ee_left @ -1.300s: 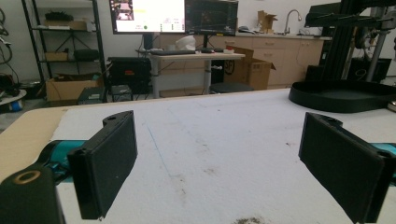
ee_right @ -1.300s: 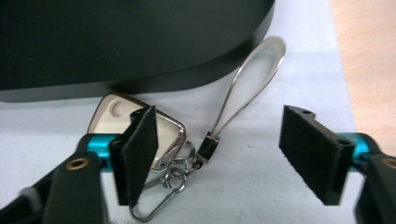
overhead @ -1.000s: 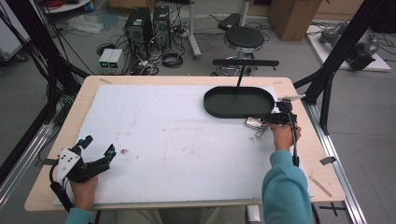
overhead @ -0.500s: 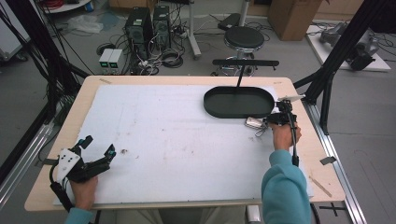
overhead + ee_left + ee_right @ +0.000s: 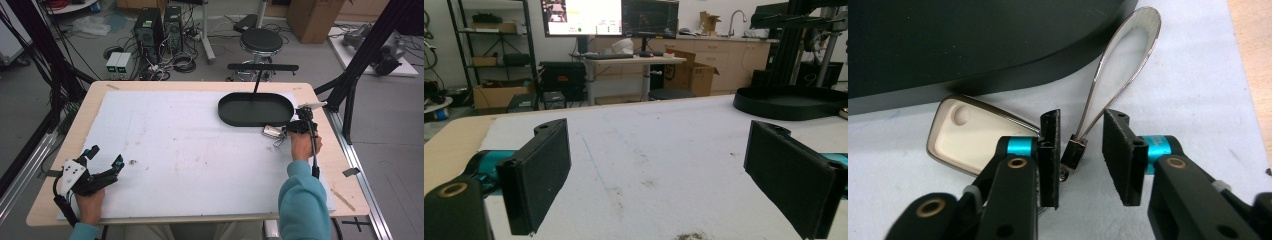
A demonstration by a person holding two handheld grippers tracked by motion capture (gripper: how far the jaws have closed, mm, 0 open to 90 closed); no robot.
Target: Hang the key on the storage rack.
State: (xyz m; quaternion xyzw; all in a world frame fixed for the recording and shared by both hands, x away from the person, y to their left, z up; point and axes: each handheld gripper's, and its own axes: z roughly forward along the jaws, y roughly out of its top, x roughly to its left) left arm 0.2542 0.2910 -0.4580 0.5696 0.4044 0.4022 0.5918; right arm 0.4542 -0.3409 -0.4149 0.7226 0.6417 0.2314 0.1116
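The right gripper (image 5: 1080,150) has its two black jaws parted, standing on either side of the small metal clasp of a key holder without pinching it; a gap shows on each side. From that clasp a shiny silver loop of metal (image 5: 1125,55) runs away toward the far end, and a flat, rounded, cream-coloured tag with a silver rim (image 5: 975,137) lies just beside the left jaw on the white mat. Just beyond the tag and loop sits a shallow, oval, black plastic tray (image 5: 973,60), its wall close to both.

In the high view the right gripper (image 5: 295,127) rests near the far right part of the desk (image 5: 320,210), with the cream tag (image 5: 272,131) just in front of the black tray (image 5: 235,117) and outside it.

The left gripper (image 5: 102,160) is held at the near left corner of the white mat (image 5: 190,150), well apart from the tray, jaws spread wide with nothing between them. In its own view the left gripper (image 5: 659,180) looks across the bare mat toward the tray (image 5: 791,102) far off.
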